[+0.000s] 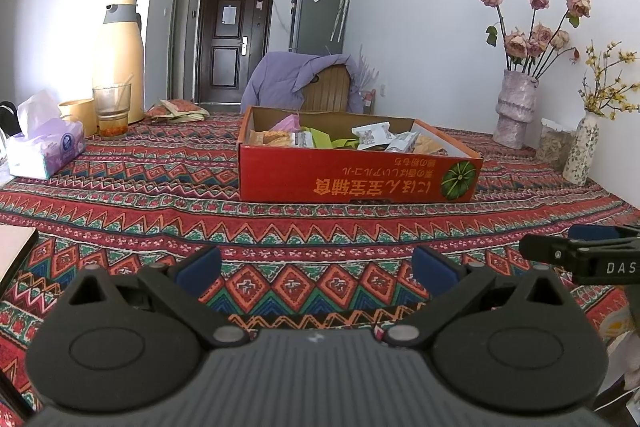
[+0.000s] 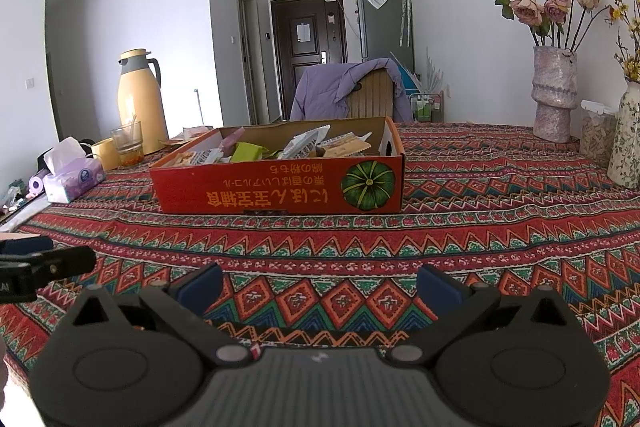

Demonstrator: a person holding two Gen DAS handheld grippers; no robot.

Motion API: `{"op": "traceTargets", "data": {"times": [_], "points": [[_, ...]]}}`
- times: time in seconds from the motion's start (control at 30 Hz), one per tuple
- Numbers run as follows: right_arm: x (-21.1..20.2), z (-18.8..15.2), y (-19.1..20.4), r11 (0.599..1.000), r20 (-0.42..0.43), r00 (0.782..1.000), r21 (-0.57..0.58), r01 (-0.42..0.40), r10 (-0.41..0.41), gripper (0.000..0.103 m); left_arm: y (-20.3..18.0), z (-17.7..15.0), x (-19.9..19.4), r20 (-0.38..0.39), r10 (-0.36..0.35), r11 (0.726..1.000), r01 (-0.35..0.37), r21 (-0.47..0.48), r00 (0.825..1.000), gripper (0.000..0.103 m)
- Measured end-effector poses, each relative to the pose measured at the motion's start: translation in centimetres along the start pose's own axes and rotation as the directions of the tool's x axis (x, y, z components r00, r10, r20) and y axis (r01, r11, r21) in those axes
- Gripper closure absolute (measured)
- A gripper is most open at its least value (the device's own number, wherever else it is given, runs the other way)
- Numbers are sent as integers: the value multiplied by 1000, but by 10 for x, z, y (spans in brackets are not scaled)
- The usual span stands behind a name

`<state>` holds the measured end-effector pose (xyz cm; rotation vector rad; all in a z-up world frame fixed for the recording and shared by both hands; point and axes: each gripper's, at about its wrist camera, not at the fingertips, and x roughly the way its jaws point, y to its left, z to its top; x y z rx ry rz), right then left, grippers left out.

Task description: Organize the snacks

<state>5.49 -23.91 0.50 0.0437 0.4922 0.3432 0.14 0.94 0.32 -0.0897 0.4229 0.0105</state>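
Upside-down printed script is seen on the red snack box [image 1: 356,181]; both grippers' fingers [image 1: 199,269] [image 2: 436,285] are held wide apart, empty, over open patterned tabletop [image 1: 160,187].

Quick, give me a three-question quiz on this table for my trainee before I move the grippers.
1. True or false: the left gripper holds a snack.
2. Where do the snack packets lie: A) on the cloth, B) in the red box, C) beside the tissue pack?
3. Which stands nearer the box: the pink vase or the flask?

Key: 1 false, both grippers open and empty; 2 B; 3 the flask.
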Motion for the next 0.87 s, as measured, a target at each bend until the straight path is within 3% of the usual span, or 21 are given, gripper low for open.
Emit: {"op": "traceTargets", "data": {"times": [0.87], "points": [[-1, 0, -1, 1000, -5, 1000, -3, -2, 2, 0, 3, -2, -2, 8, -18, 1000, 18, -7, 1000, 0]]}}
